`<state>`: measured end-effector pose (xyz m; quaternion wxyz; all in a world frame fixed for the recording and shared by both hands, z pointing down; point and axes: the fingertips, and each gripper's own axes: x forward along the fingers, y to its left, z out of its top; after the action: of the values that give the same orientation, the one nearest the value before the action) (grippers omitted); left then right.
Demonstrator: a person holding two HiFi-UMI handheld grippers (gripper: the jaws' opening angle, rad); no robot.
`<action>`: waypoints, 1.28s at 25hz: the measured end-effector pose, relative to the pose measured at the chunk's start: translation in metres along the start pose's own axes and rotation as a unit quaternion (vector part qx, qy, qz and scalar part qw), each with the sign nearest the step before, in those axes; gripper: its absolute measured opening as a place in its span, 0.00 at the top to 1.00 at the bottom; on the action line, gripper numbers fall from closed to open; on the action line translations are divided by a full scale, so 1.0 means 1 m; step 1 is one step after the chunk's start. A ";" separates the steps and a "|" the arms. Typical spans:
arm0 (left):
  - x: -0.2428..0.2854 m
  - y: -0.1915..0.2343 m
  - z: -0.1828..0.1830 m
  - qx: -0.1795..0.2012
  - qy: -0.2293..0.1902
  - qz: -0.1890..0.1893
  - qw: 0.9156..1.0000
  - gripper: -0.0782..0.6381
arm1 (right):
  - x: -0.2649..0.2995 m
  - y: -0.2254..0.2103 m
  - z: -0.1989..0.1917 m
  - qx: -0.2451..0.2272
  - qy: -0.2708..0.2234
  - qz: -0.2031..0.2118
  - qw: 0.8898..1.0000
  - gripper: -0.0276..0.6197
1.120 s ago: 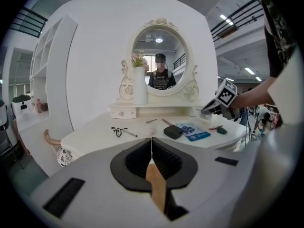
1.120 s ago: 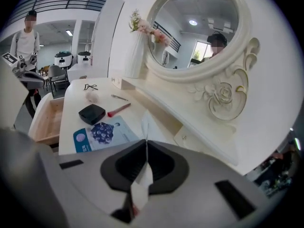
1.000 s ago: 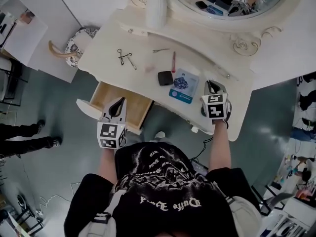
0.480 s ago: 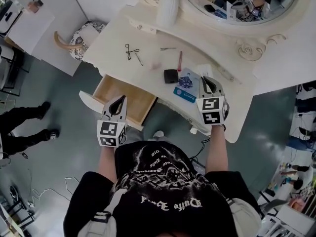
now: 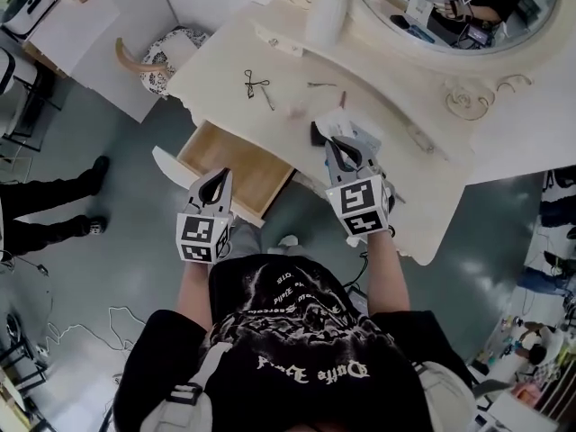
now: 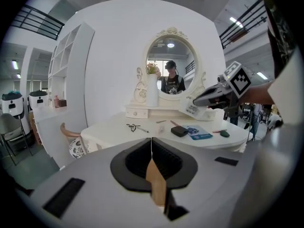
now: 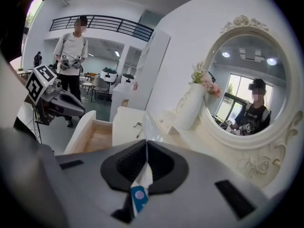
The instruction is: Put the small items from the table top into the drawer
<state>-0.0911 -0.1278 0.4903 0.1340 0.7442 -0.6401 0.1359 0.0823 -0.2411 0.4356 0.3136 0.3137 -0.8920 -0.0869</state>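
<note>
My right gripper is shut on a thin white packet, held up over the front of the white dressing table. In the right gripper view the packet stands edge-on between the closed jaws. The left gripper view shows the packet hanging above a black box and a blue card. Scissors, a hairpin and a red pen lie farther back. The wooden drawer stands pulled out. My left gripper hovers shut and empty at its front.
A white vase and an oval mirror stand at the table's back. A stool sits at the table's left end. A person's legs are on the floor at far left, with cables nearby.
My right gripper has lifted the packet and carried it left, from the table's right end to near the black box. The left gripper has stayed by the drawer.
</note>
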 end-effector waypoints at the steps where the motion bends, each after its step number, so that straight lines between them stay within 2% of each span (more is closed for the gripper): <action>1: -0.001 -0.001 0.000 0.002 0.000 0.002 1.000 0.87 | 0.002 0.006 0.003 -0.002 -0.003 0.010 1.000 0.94; 11: -0.019 0.016 -0.006 -0.001 -0.004 0.027 1.000 0.87 | 0.020 0.070 0.018 -0.016 -0.019 0.093 0.995 0.94; 17: -0.031 0.040 -0.009 -0.007 -0.006 0.041 0.999 0.87 | 0.046 0.113 0.030 -0.005 -0.025 0.143 0.989 0.94; 23: -0.041 0.069 -0.012 -0.022 -0.008 0.057 0.998 0.87 | 0.076 0.157 0.030 -0.007 -0.005 0.190 0.982 0.94; 32: -0.053 0.111 -0.016 -0.035 -0.004 0.081 0.996 0.87 | 0.122 0.197 0.010 0.002 0.042 0.230 0.972 0.94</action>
<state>-0.2089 -0.0892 0.4887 0.1459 0.6855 -0.7030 0.1206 -0.0969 -0.1611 0.5584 0.3617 0.1041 -0.9265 0.0029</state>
